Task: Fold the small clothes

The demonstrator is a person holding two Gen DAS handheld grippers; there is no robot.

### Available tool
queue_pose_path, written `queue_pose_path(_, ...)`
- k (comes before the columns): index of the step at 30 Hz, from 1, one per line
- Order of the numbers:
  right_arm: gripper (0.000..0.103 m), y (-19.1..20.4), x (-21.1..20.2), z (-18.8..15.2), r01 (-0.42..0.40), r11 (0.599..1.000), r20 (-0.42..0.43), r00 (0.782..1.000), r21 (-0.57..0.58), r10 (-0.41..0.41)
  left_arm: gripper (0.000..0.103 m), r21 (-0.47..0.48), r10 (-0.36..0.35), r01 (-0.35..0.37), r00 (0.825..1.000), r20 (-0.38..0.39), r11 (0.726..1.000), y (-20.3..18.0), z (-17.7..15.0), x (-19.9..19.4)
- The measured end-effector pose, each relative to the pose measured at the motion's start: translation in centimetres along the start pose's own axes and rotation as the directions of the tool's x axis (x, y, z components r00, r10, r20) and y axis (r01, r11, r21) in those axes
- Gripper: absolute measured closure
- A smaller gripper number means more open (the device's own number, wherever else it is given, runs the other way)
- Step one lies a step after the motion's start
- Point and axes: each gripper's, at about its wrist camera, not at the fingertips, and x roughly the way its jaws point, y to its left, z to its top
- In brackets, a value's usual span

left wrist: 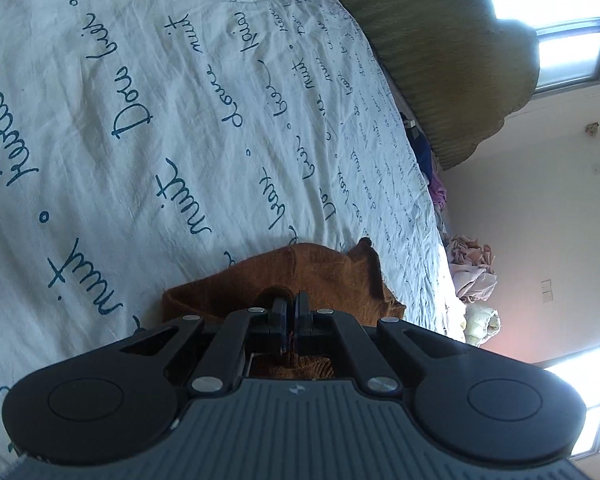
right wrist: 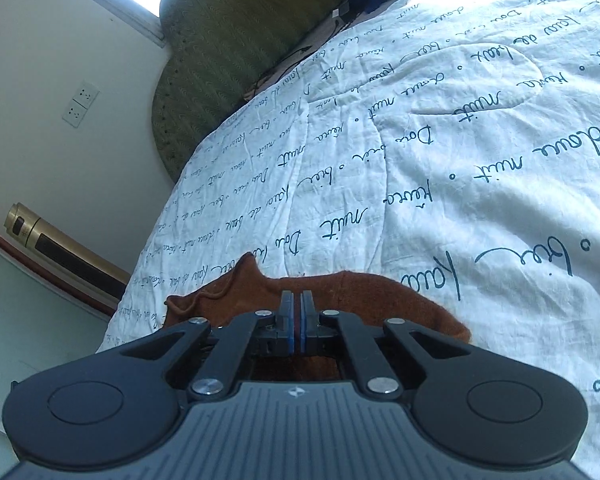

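Gripping a rust-brown knit garment [left wrist: 300, 276] above the bed's script-printed white quilt [left wrist: 140, 80], the left gripper [left wrist: 291, 322] has its jaws clenched on the cloth. The right gripper [right wrist: 296, 322] pinches the same garment [right wrist: 380, 296], jaws likewise closed.

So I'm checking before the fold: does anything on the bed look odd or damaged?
Nothing damaged. The rust-brown knit garment lies rumpled on the white script-printed quilt, with the left claw and right claw both pinched shut on it.

1 brown garment [left wrist: 300, 276], 2 hand-held grippers, 1 quilt [left wrist: 140, 100].
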Motion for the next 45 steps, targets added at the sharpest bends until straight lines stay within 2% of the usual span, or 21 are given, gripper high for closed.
queue_pose_path(3, 0.099, -0.2, 1.5, 0.4, -0.007, 1.0, -0.044, 0.999, -0.008, 0.006, 0.096, -0.026, 0.004, -0.005, 0.999, -0.038, 1.0, 1.0, 0.4, 1.1)
queue_pose_path(5, 0.098, 0.2, 2.1, 0.3, 0.061, 0.997, -0.066, 0.996, -0.046, -0.064, 0.089, -0.062, -0.008, 0.007, 1.0, -0.019, 0.998, 1.8, 0.8, 0.7)
queue_pose_path(6, 0.097, 0.5, 1.7, 0.1, 0.068, 0.995, -0.054, 0.996, -0.066, -0.072, 0.08, -0.063, -0.014, 0.014, 1.0, 0.002, 0.998, 1.9, 0.9, 0.1)
queue_pose_path(7, 0.097, 0.9, 1.2, -0.1, 0.057, 0.994, -0.044, 0.997, -0.091, -0.061, 0.055, -0.044, 0.0, 0.001, 1.0, 0.025, 0.999, 1.6, 1.0, -0.7)
queue_pose_path(9, 0.096, 1.9, -0.6, -0.8, 0.026, 0.99, -0.025, 0.999, -0.142, -0.03, 0.031, 0.026, 0.022, -0.025, 0.995, 0.101, 0.999, 0.6, 0.7, -2.7)
queue_pose_path(10, 0.095, 2.3, -1.3, -1.1, 0.032, 0.984, -0.021, 0.999, -0.173, -0.036, 0.033, 0.078, 0.019, -0.029, 0.993, 0.118, 0.997, -0.2, 0.5, -3.5)
queue_pose_path(11, 0.089, 2.8, -1.7, -1.3, 0.051, 0.977, -0.019, 0.998, -0.208, -0.057, 0.034, 0.123, 0.019, -0.034, 0.992, 0.121, 0.992, -1.0, 0.2, -4.1)
queue_pose_path(13, 0.059, 3.6, -2.1, -1.4, 0.071, 0.958, -0.025, 0.996, -0.276, -0.081, 0.034, 0.188, 0.005, -0.026, 0.994, 0.113, 0.982, -2.7, -0.8, -5.0)
queue_pose_path(14, 0.027, 3.7, -2.0, -1.3, 0.068, 0.956, -0.032, 0.996, -0.286, -0.081, 0.034, 0.224, -0.012, -0.013, 0.994, 0.109, 0.974, -3.6, -1.4, -5.2)
queue_pose_path(15, 0.017, 3.8, -1.7, -1.3, 0.063, 0.954, -0.037, 0.996, -0.294, -0.077, 0.031, 0.258, -0.02, -0.006, 0.995, 0.098, 0.966, -4.5, -2.1, -5.1)
queue_pose_path(19, 0.017, 4.5, 0.4, -1.4, 0.062, 0.938, -0.075, 0.993, -0.342, -0.094, 0.028, 0.35, -0.019, 0.012, 1.0, 0.016, 0.937, -7.3, -4.4, -2.1)
queue_pose_path(23, 0.019, 5.4, 2.7, -2.3, 0.097, 0.898, -0.122, 0.979, -0.429, -0.164, 0.026, 0.44, 0.062, -0.061, 0.998, 0.01, 0.896, -8.4, -5.5, 1.8)
queue_pose_path(25, 0.046, 5.5, 3.3, -2.6, 0.125, 0.878, -0.124, 0.971, -0.463, -0.204, 0.027, 0.454, 0.127, -0.124, 0.992, 0.024, 0.882, -7.8, -5.2, 3.7)
queue_pose_path(26, 0.081, 5.6, 3.5, -2.7, 0.139, 0.867, -0.122, 0.967, -0.479, -0.222, 0.027, 0.465, 0.161, -0.166, 0.986, 0.05, 0.869, -7.6, -5.1, 4.3)
queue_pose_path(27, 0.098, 5.6, 3.5, -2.7, 0.147, 0.86, -0.116, 0.966, -0.489, -0.231, 0.03, 0.475, 0.198, -0.213, 0.977, 0.082, 0.854, -7.0, -4.7, 4.9)
queue_pose_path(31, 0.099, 7.2, 2.8, -2.9, 0.13, 0.834, -0.089, 0.974, -0.537, -0.21, 0.038, 0.532, 0.254, -0.318, 0.948, 0.192, 0.785, -7.1, -4.7, 5.0)
queue_pose_path(35, 0.099, 8.0, 1.9, -2.0, 0.176, 0.828, -0.008, 0.977, -0.532, -0.212, 0.037, 0.525, 0.273, -0.351, 0.936, 0.223, 0.775, -7.3, -4.6, 4.8)
queue_pose_path(38, 0.099, 6.8, 2.2, -1.1, 0.241, 0.827, 0.03, 0.964, -0.507, -0.262, 0.03, 0.516, 0.344, -0.463, 0.885, 0.315, 0.72, -6.8, -4.4, 5.3)
queue_pose_path(40, 0.099, 5.1, 3.0, -0.8, 0.323, 0.817, 0.063, 0.94, -0.478, -0.334, 0.026, 0.518, 0.331, -0.463, 0.884, 0.33, 0.719, -5.8, -4.0, 5.3)
queue_pose_path(43, 0.082, 3.2, 3.6, -0.7, 0.255, 0.879, -0.006, 0.96, -0.402, -0.281, 0.027, 0.503, 0.33, -0.459, 0.886, 0.327, 0.732, -5.9, -4.0, 3.6)
queue_pose_path(45, 0.022, 4.4, 1.8, -1.3, 0.237, 0.87, 0.01, 0.966, -0.432, -0.258, 0.027, 0.5, 0.307, -0.425, 0.902, 0.304, 0.754, -6.1, -4.5, 1.5)
